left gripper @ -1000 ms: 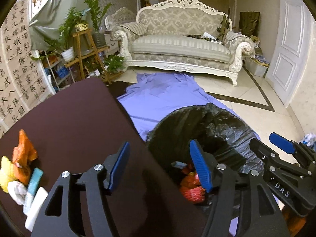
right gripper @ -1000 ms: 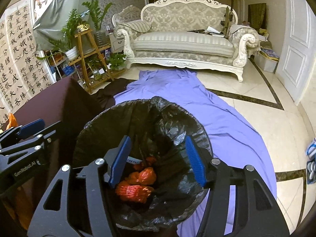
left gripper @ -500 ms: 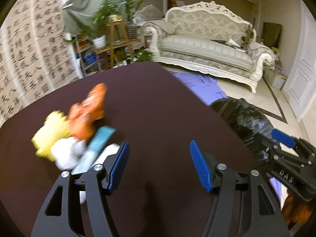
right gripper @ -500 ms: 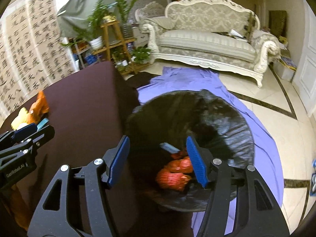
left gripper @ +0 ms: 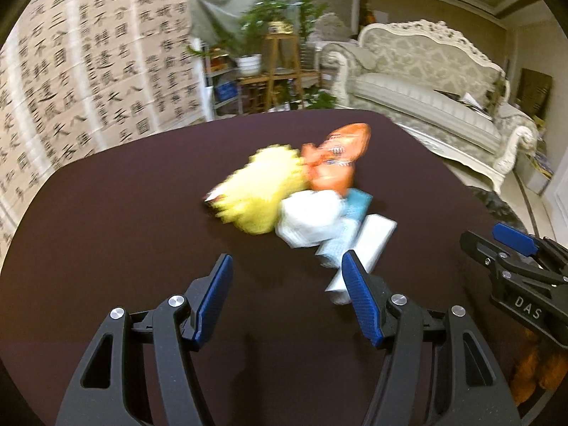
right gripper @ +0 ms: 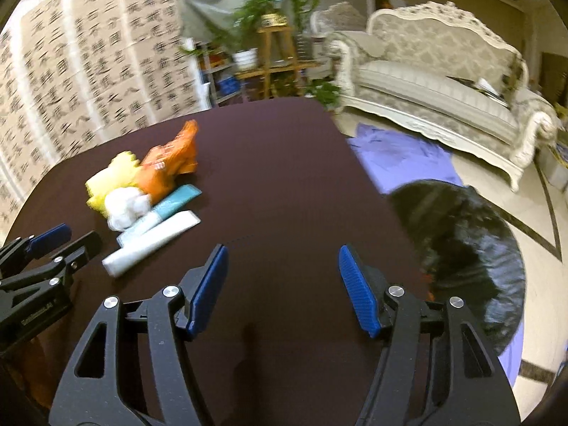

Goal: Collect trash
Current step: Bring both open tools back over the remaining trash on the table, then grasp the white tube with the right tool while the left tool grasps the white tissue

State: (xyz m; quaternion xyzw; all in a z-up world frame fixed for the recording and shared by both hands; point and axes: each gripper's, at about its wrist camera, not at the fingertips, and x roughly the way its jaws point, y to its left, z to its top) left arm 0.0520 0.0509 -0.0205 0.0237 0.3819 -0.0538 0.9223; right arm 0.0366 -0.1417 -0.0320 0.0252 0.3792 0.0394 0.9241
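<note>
So far: we judge some trash is binned; black-lined bin (right gripper: pixel 461 248) sits right of frame.
Left: pile of wrappers (left gripper: pixel 305 195) on table (left gripper: pixel 106 230), centre frame.
Grippers: left gripper (left gripper: pixel 285 301) parted, empty; right gripper (right gripper: pixel 282 287) just opened wider, empty.

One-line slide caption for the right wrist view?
Open right claw over dark table; trash pile left, black bin bag right.
</note>
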